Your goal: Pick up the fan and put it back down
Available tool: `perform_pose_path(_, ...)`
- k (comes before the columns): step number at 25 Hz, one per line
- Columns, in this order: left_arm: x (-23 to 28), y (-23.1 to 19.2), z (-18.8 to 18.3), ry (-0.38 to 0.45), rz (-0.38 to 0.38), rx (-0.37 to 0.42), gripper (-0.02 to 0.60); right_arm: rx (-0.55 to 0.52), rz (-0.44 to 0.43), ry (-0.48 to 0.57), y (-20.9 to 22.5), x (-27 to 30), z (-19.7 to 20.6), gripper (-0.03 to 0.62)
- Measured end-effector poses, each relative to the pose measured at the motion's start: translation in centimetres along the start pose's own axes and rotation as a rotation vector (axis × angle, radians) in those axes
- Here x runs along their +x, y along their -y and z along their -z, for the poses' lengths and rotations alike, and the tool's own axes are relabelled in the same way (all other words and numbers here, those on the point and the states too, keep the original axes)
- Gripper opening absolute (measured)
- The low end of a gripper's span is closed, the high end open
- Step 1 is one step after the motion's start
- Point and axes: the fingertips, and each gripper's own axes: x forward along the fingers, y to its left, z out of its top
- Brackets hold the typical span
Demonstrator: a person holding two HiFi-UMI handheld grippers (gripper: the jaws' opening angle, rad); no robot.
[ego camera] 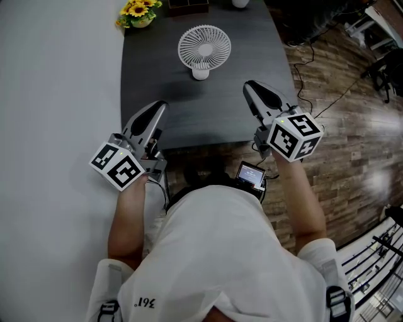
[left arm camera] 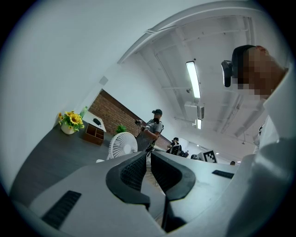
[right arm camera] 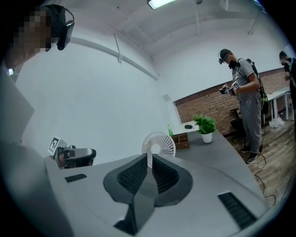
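Fan (ego camera: pixel 204 49) stands upright, well ahead of left gripper (ego camera: pixel 162 105) and right gripper (ego camera: pixel 248 85).

Potted sunflowers (ego camera: pixel 140 11) are sitting at the dark table's (ego camera: pixel 157 75) far left corner, a wooden box (ego camera: pixel 187 5) just right of them. A black cable (ego camera: pixel 301 88) is trailing across the wooden floor (ego camera: pixel 352 144) on the right; a person in grey (right arm camera: pixel 247 99) is standing far off.

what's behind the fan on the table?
Behind the fan, along the table's far edge: sunflowers at the left corner, a wooden organiser, a potted plant. What the organiser holds can't be made out.
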Motion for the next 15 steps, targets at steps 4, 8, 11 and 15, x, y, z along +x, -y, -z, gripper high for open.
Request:
perform_pose_path(4, -0.14, 0.23, 0.19, -0.002, 0.006, -0.003, 0.043, 0.013, -0.008, 0.001, -0.32, -0.35, 0.24, 0.042)
perform_pose_path(8, -0.17, 0.51, 0.41, -0.009, 0.014, -0.005, 0.043, 0.021, -0.017, 0.006, -0.69, -0.66, 0.21, 0.043)
perform_pose_path(11, -0.14, 0.85, 0.49, -0.020, 0.022, -0.005, 0.041, 0.023, -0.018, 0.009, -0.82, -0.75, 0.03, 0.042)
perform_pose_path(15, -0.13, 1.01, 0.55, -0.025, 0.034, -0.004, 0.043, 0.027, -0.014, 0.012, -0.79, -0.69, 0.07, 0.043)
